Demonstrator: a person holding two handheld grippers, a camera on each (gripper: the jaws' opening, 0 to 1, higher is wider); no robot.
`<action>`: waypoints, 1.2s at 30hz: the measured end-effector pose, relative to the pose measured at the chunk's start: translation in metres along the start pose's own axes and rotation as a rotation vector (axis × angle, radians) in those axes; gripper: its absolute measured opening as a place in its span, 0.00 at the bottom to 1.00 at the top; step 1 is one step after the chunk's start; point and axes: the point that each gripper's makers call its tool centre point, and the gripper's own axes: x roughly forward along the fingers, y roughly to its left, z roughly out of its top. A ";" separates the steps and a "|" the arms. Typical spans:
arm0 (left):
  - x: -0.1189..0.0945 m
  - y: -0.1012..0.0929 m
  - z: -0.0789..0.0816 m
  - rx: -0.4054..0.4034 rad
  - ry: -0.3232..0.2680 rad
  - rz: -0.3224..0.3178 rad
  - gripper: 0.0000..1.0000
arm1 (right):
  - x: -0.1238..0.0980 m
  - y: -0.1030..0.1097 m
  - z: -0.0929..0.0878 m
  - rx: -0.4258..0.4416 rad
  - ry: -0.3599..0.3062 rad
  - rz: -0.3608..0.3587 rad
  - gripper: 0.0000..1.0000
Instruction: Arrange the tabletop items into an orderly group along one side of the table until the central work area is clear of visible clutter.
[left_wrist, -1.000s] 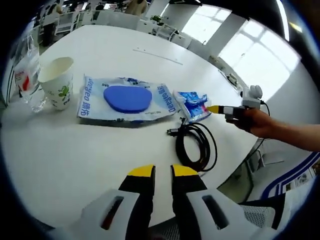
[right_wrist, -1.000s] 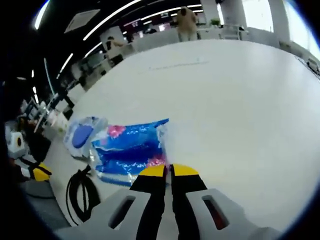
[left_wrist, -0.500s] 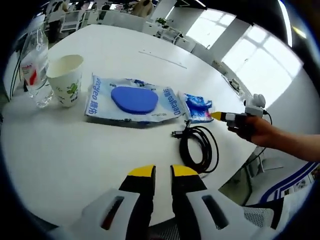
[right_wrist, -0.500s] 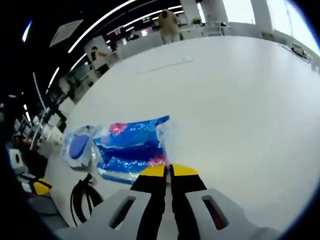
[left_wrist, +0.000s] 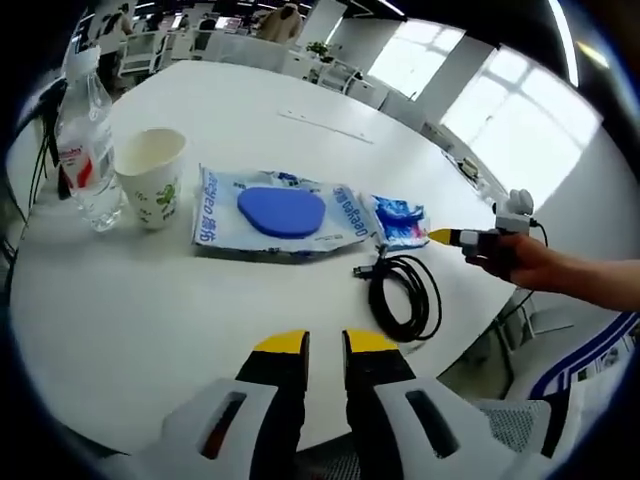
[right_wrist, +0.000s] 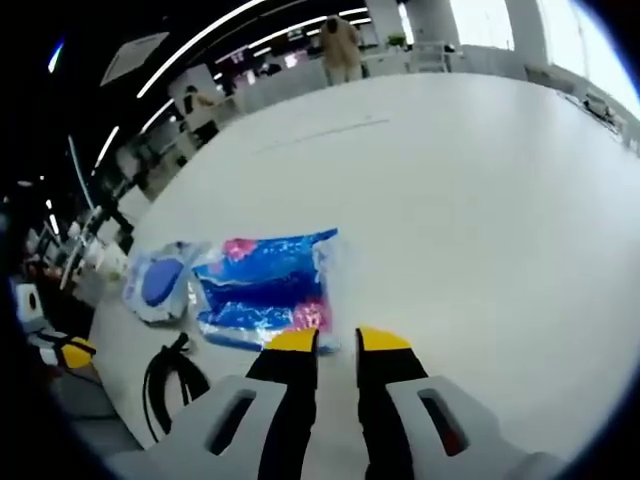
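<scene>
In the left gripper view a clear water bottle, a paper cup, a white wipes pack with a blue lid, a small blue tissue packet and a coiled black cable lie in a row on the white table. My left gripper hovers near the table's edge, jaws slightly apart and holding nothing. A hand holds my right gripper at the tissue packet's right end. In the right gripper view, my right gripper is open, with the tissue packet just ahead of its tips.
The wipes pack and the cable sit left of the packet, with my left gripper beyond them. The table stretches bare to the far side. Office desks and standing people are in the background. Chairs stand by the table's right edge.
My right gripper's jaws were shut on the tissue packet's edge and have now parted, letting it go. The left view has drifted so the bottle and cup sit further in.
</scene>
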 end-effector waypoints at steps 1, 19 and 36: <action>-0.003 0.002 0.001 0.007 -0.003 0.002 0.11 | -0.003 -0.001 0.001 0.004 -0.005 0.002 0.13; -0.040 0.023 0.024 0.034 -0.051 -0.004 0.11 | -0.057 0.070 -0.017 -0.152 -0.026 0.070 0.13; -0.059 0.034 0.037 0.210 -0.073 0.011 0.16 | -0.089 0.098 -0.012 -0.222 -0.101 0.125 0.25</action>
